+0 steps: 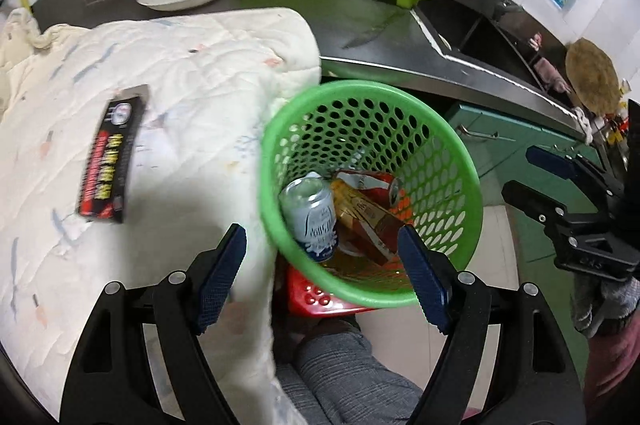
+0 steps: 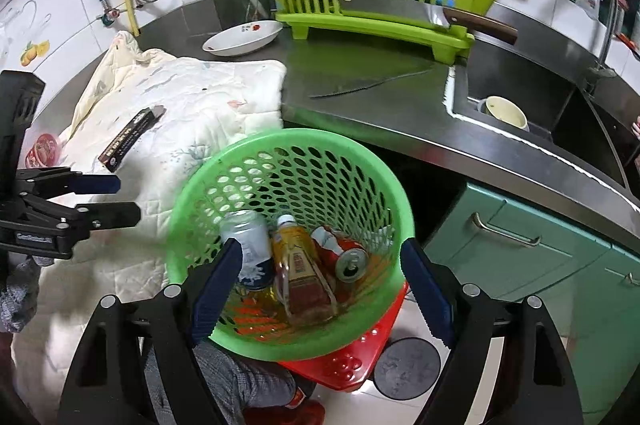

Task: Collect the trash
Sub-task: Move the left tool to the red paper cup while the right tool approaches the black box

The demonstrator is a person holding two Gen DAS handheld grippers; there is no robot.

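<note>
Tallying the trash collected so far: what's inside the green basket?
The green basket holds a white-blue can, a yellow bottle and a red can. Whatever lies beneath them is hidden.

Can and bottle in green basket

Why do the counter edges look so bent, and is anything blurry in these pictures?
Both views use fisheye lenses, so the steel counter edge bows. In the left wrist view the black packet on the quilt is smeared by motion blur; in the right wrist view it looks sharper.
</note>
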